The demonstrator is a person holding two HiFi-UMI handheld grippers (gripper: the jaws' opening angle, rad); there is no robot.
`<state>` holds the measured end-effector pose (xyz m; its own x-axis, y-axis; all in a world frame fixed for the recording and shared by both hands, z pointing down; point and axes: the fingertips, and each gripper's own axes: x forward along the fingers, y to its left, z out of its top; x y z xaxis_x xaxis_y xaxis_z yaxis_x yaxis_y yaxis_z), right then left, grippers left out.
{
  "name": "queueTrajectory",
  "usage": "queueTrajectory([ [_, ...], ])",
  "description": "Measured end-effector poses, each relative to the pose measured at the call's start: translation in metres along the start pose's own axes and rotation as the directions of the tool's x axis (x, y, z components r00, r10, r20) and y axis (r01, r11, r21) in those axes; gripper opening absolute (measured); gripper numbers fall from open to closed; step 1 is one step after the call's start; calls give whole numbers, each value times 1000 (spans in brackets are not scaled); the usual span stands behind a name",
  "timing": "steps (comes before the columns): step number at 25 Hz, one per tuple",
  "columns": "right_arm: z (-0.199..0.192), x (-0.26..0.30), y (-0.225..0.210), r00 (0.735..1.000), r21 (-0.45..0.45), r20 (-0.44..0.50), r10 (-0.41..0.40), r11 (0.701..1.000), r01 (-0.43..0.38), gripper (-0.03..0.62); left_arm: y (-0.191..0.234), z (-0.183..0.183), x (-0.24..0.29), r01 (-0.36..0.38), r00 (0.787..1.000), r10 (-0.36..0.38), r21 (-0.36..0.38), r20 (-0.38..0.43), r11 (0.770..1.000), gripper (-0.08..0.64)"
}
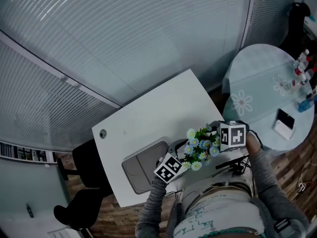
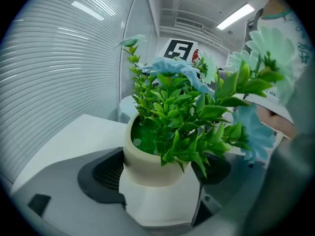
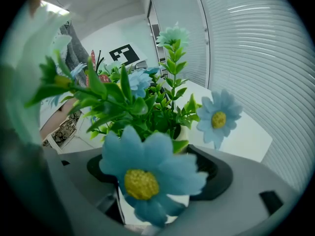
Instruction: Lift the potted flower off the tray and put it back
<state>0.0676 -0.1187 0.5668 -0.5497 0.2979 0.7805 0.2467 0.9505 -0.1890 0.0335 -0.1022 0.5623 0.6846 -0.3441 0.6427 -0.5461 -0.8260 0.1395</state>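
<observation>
The potted flower (image 1: 200, 145), a cream pot with green leaves and pale blue daisies, is held between both grippers to the right of the grey tray (image 1: 141, 168), near the white table's front edge. My left gripper (image 1: 181, 158) comes in from the left and my right gripper (image 1: 216, 141) from the right. In the left gripper view the cream pot (image 2: 147, 163) fills the gap between the black pads (image 2: 101, 176) of the left gripper (image 2: 162, 178). In the right gripper view a large blue daisy (image 3: 147, 176) hides most of the pot between the right gripper's (image 3: 157, 178) jaws.
The white table (image 1: 158, 108) has a small round grommet (image 1: 102, 133) at its left. A round table with a floral cloth (image 1: 262, 88) stands to the right, carrying a phone (image 1: 285, 123) and bottles (image 1: 302, 68). A black chair (image 1: 81, 205) sits below left. Slatted blinds line the walls.
</observation>
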Motion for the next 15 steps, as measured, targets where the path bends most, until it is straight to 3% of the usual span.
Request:
queueTrajectory([
  [15,-15,22,-5,999,14,-32,22,1000,-21,367,5,-23,20,12,999,-12,-21,-31,1000,437],
])
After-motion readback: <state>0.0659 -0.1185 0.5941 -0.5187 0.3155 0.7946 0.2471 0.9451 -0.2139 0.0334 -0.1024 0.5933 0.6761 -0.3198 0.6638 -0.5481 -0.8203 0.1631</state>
